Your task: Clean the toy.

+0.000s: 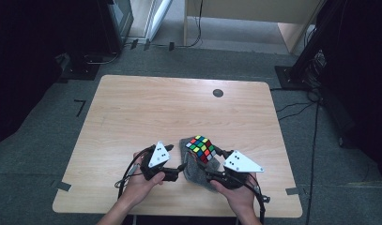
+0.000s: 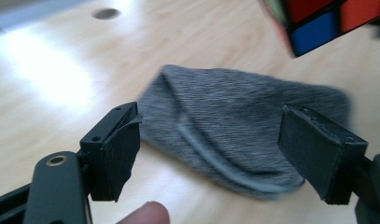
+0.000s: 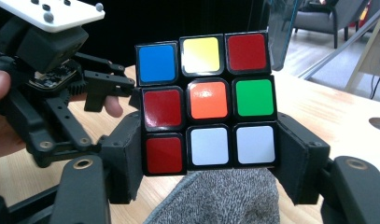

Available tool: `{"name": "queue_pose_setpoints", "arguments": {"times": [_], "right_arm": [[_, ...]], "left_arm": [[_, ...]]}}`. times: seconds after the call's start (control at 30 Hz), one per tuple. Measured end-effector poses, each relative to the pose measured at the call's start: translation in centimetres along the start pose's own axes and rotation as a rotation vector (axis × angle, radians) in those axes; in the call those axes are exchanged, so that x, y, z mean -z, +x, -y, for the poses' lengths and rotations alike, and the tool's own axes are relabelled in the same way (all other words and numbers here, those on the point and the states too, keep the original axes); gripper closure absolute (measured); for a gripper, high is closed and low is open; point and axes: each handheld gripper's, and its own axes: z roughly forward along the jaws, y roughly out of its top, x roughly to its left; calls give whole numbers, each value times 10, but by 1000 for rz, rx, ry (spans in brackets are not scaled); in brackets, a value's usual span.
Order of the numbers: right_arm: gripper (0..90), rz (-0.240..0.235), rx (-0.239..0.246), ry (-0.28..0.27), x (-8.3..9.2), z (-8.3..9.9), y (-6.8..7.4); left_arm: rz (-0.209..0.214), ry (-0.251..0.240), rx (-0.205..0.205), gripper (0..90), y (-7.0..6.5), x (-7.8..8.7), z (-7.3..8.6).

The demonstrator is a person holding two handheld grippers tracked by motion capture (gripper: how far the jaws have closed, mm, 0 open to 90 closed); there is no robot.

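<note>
A: Where is the Rubik's cube (image 3: 205, 105) now?

B: The right gripper (image 3: 211, 158) has it squeezed between its two black jaws, one on each side of the bottom row. The cube is up in the air, over the grey knit pouch (image 1: 194, 164). The pouch lies flat on the desk (image 1: 132, 108), near the front edge and a bit toward the right front corner.

A: And the left gripper (image 2: 211, 154)?

B: Its jaws are partly apart and nothing is in them. In the left gripper view the pouch lies on the desk past the jaws, and they do not touch it. The cube hangs up and to the right of them.

A: What could go wrong?

B: I think the cube could slip. Only its bottom row is pinched, so it may tip or drop if the hand tilts. Also, the pouch is soft and flat. If the left gripper grabs both layers together, the mouth will stay closed and the cube won't go in. It could also push the pouch along the desk.
</note>
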Motion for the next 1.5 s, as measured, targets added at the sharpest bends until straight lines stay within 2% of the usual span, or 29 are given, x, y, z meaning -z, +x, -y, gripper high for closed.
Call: {"name": "queue_pose_setpoints", "arguments": {"times": [0.2,0.3,0.37,0.4,0.43,0.5,0.6,0.67,0.8,0.97,1.0,1.07,1.1,1.17,1.3,1.4,1.5], "right_arm": [[345,-25,-52,3,0,-1,1],[345,-19,-47,9,0,-3,6],[345,-35,-61,10,-1,-3,9],[345,-43,-69,13,-1,-4,10],[345,-52,-81,19,-2,-4,11],[345,-75,-117,24,-2,-4,12],[345,-115,-186,38,-1,-5,11],[345,-141,-221,50,0,-6,10],[345,-149,-248,83,-3,-5,11],[344,-173,-323,113,-7,-2,7],[344,-178,-339,117,-8,-1,6],[344,-180,-372,126,-10,1,6],[344,-170,-386,133,-10,1,6],[344,-166,-405,144,-11,3,5],[344,-186,-438,156,-12,4,3],[344,-207,-462,160,-13,4,3],[344,-221,-483,170,-13,4,3]], "left_arm": [[107,-71,28,155,5,4,5],[125,-115,27,134,7,5,6],[113,-137,6,134,7,6,8],[98,-155,-18,133,6,6,9],[72,-178,-51,129,5,7,10],[30,-212,-143,130,2,8,12],[26,-240,-233,133,-1,8,15],[26,-251,-261,135,-3,7,16],[12,-261,-284,133,-8,7,15],[12,-254,-288,133,-12,8,14],[24,-250,-296,134,-13,8,15],[87,-260,-330,97,-16,9,16],[81,-260,-335,48,-17,8,15],[51,-258,-325,74,-19,6,15],[46,-264,-322,75,-18,5,16],[26,-265,-327,99,-20,5,16],[5,-267,-350,133,-22,5,16]]}}
